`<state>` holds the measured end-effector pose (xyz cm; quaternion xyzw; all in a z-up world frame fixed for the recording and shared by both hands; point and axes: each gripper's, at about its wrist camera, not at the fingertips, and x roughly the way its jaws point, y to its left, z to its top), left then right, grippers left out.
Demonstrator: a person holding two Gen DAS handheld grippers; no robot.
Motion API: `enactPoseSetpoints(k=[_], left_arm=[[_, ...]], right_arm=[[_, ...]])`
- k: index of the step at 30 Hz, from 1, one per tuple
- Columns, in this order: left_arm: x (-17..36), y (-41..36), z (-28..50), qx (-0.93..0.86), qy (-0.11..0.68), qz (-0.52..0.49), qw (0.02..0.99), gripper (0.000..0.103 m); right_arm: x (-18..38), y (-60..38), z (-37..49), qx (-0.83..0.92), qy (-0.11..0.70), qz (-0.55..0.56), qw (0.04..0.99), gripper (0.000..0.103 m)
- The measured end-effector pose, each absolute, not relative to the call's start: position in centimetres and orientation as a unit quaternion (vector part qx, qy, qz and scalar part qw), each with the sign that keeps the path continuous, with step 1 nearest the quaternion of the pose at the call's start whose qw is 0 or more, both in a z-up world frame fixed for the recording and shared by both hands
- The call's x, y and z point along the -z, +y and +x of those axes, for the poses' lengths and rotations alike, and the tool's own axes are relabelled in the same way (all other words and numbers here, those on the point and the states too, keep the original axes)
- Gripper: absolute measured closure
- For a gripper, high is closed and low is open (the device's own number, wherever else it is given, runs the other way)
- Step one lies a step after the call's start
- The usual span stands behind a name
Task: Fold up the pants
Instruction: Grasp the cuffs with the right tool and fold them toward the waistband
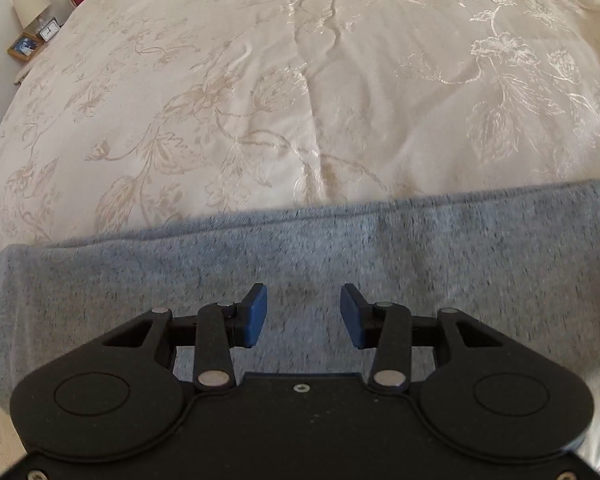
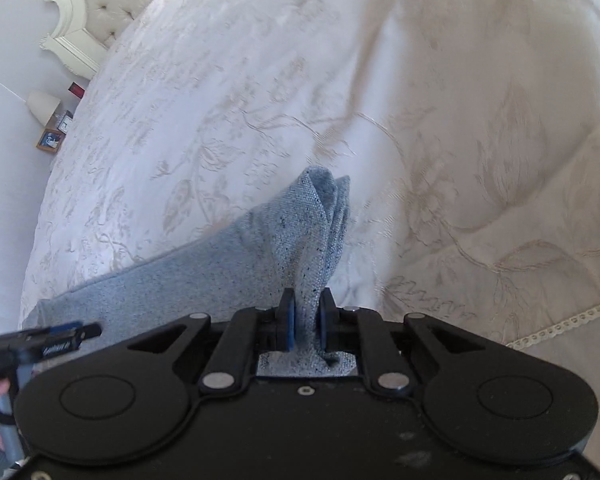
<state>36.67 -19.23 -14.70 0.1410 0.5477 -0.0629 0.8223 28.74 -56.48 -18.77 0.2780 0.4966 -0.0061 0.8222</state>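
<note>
Blue-padded right gripper [image 2: 307, 318] pinches a bunched end of soft, limp grey sweatpants [image 2: 204, 276]; left gripper [image 1: 304, 316] hovers spread above flat cloth, best seized at an edge.

Those pants [image 1: 300, 256] are heathered blue-grey knit, spread flat across the bed, with one end bunched and lifted into a pointy peak [image 2: 320, 216].

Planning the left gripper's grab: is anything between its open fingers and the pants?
Nothing visible. The left gripper hangs open directly over the grey pants on the bedspread; only bare fabric shows between its pads.
</note>
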Motion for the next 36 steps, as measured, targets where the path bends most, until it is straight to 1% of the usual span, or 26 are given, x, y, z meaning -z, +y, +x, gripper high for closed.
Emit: enactPoseSetpoints(k=[3, 6, 8, 10, 12, 15, 17, 20, 23, 27, 32, 36], left_arm=[[16.1, -20.6, 38.7, 0.072, 0.556, 0.133, 0.817, 0.052], [18.1, -22.1, 39.9, 0.077, 0.564, 0.169, 0.804, 0.052], [18.1, -22.4, 39.7, 0.079, 0.556, 0.185, 0.806, 0.052], [16.9, -21.9, 38.8, 0.081, 0.551, 0.172, 0.813, 0.052], [15.3, -20.7, 37.1, 0.086, 0.549, 0.137, 0.820, 0.052], [14.4, -19.5, 34.0, 0.094, 0.560, 0.100, 0.817, 0.052], [14.9, -19.3, 31.9, 0.105, 0.573, 0.095, 0.807, 0.052], [17.0, -19.8, 30.1, 0.117, 0.596, 0.121, 0.785, 0.052], [17.4, -19.7, 29.6, 0.125, 0.588, 0.125, 0.789, 0.052], [15.5, -16.6, 30.5, 0.129, 0.590, 0.072, 0.794, 0.052], [13.0, -10.2, 31.7, 0.109, 0.574, 0.055, 0.810, 0.052], [11.6, -4.3, 32.1, 0.084, 0.566, 0.047, 0.819, 0.052]], right_arm=[[17.8, -56.3, 28.4, 0.008, 0.491, 0.282, 0.824, 0.091], [16.9, -55.8, 28.0, 0.012, 0.484, 0.292, 0.825, 0.091], [16.3, -55.6, 27.6, 0.013, 0.478, 0.297, 0.827, 0.091], [15.5, -55.1, 27.4, 0.014, 0.474, 0.297, 0.829, 0.091], [14.8, -54.8, 27.2, 0.013, 0.469, 0.299, 0.831, 0.091], [14.2, -53.2, 27.7, 0.018, 0.462, 0.301, 0.834, 0.091], [13.6, -52.6, 27.5, 0.020, 0.459, 0.300, 0.836, 0.091], [12.7, -51.6, 27.4, 0.027, 0.456, 0.301, 0.837, 0.091], [11.3, -50.2, 27.5, 0.031, 0.451, 0.295, 0.842, 0.091], [9.0, -46.9, 27.9, 0.028, 0.443, 0.275, 0.853, 0.090], [6.0, -39.5, 29.0, -0.001, 0.435, 0.242, 0.867, 0.090], [5.2, -32.2, 30.1, -0.037, 0.436, 0.222, 0.871, 0.090]])
